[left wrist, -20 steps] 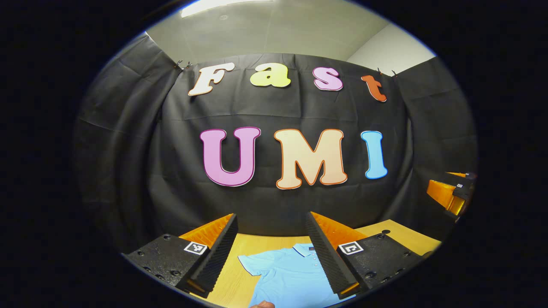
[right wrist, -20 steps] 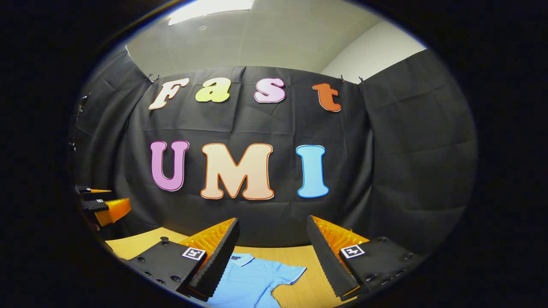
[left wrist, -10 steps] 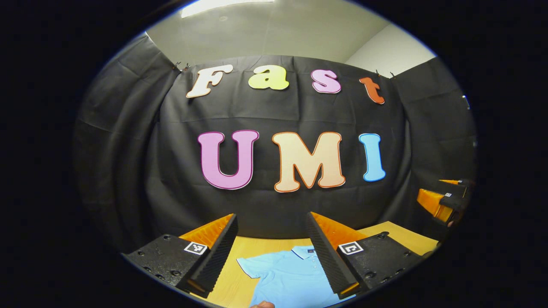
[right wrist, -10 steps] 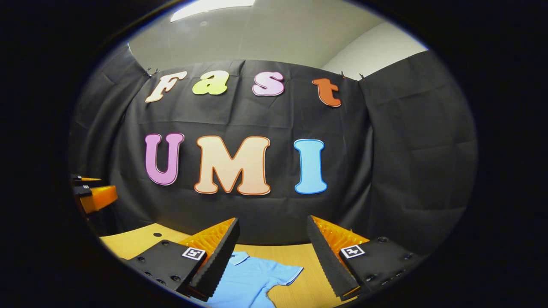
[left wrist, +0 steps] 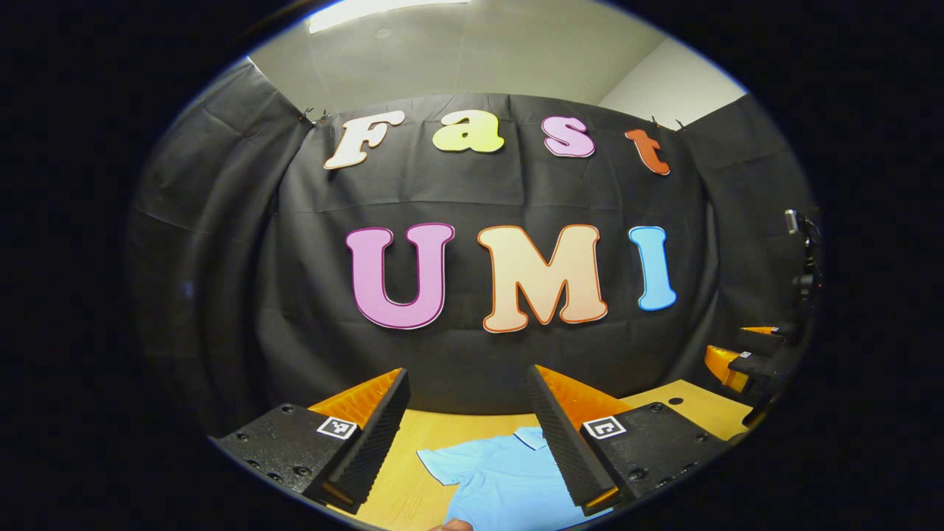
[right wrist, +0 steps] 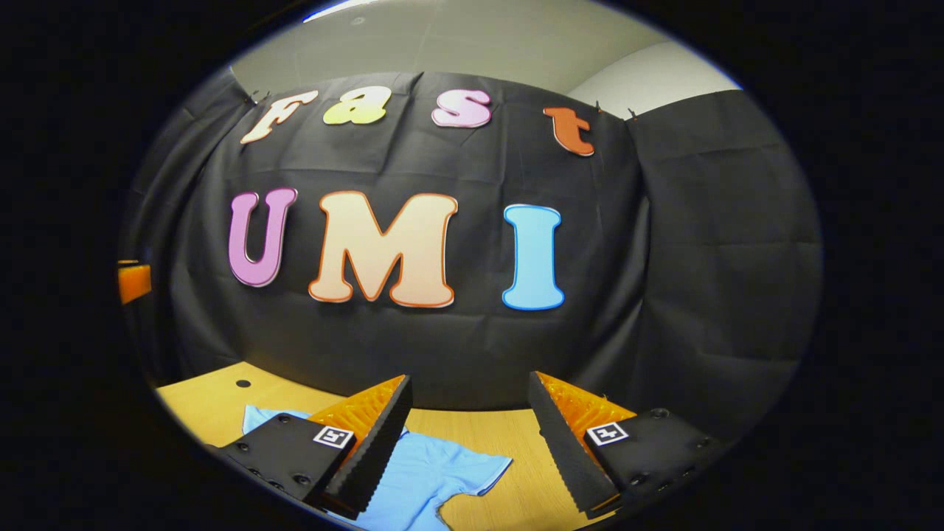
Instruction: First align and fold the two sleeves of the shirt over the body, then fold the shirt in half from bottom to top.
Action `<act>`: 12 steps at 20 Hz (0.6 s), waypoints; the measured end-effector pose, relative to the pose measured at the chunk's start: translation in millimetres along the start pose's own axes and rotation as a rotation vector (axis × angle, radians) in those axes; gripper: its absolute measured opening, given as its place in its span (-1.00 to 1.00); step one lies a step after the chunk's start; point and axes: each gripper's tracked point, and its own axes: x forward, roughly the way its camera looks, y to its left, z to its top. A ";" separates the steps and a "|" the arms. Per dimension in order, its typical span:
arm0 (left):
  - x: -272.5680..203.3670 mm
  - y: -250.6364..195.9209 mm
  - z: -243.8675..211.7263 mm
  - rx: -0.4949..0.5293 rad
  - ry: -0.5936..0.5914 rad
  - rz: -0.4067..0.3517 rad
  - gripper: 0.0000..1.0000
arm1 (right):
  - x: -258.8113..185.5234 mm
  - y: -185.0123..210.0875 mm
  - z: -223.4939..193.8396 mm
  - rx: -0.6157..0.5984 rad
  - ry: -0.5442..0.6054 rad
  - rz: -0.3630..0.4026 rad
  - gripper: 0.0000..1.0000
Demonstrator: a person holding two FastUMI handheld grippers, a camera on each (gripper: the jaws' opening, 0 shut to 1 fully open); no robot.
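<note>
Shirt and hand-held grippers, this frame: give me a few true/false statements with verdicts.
1. The shirt lies on the table. True.
2. Both sleeves are already folded over the body. False: the sleeve in the right gripper view and the one in the left gripper view are spread out to the sides.
3. The left hand-held gripper is open, with nothing between its fingers. True.
4. The right hand-held gripper is shut on the shirt. False: it is open, above the shirt, holding nothing.
5. The shirt is red. False: it is light blue.
</note>
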 end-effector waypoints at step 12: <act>22.4 11.4 -18.1 0.008 0.034 0.017 0.90 | 81.2 -7.4 -97.8 0.037 0.197 -0.047 0.97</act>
